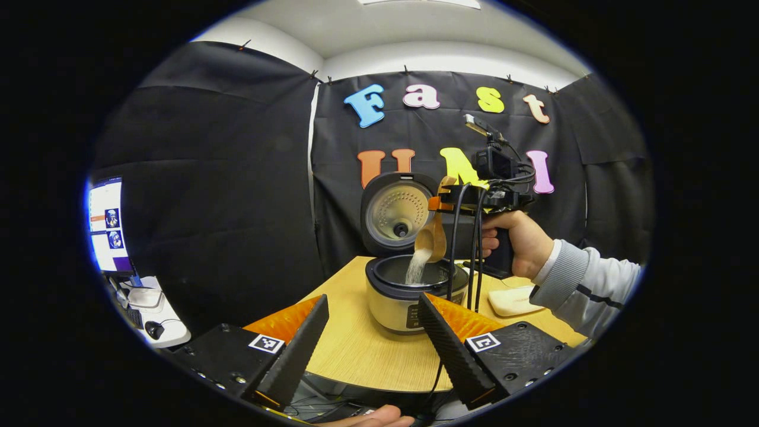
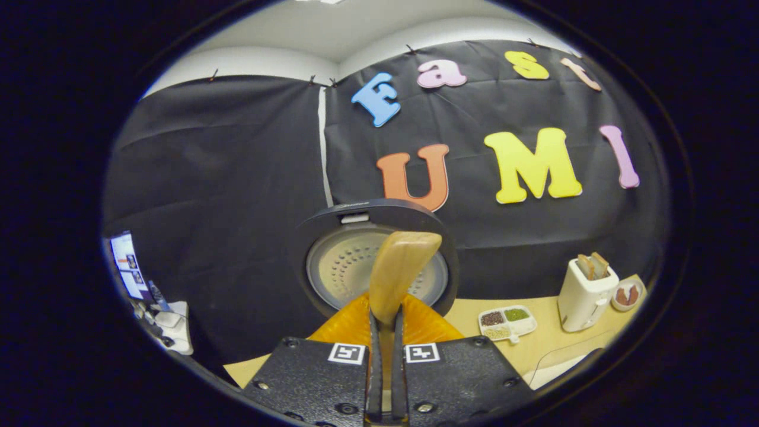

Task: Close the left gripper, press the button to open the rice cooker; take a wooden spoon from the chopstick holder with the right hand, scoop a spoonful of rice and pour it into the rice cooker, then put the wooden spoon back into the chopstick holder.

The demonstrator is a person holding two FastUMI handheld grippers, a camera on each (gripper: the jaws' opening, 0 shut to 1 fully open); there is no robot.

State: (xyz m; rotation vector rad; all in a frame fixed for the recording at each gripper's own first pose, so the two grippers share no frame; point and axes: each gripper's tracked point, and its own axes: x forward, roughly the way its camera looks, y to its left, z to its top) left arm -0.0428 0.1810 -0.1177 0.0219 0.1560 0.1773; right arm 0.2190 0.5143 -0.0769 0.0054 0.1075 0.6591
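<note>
- We hold the right gripper clamped on the wooden spoon, both fingers pressing its handle.
- In the left gripper view, the same spoon tips over the rice cooker, and rice streams from its bowl into the pot.
- The cooker lid stands open, upright behind the pot.
- We keep the left gripper low and near, its fingers apart and holding nothing.
- The cooker sits on the wooden table.
- Far right on the table stand a toaster and a divided dish.
</note>
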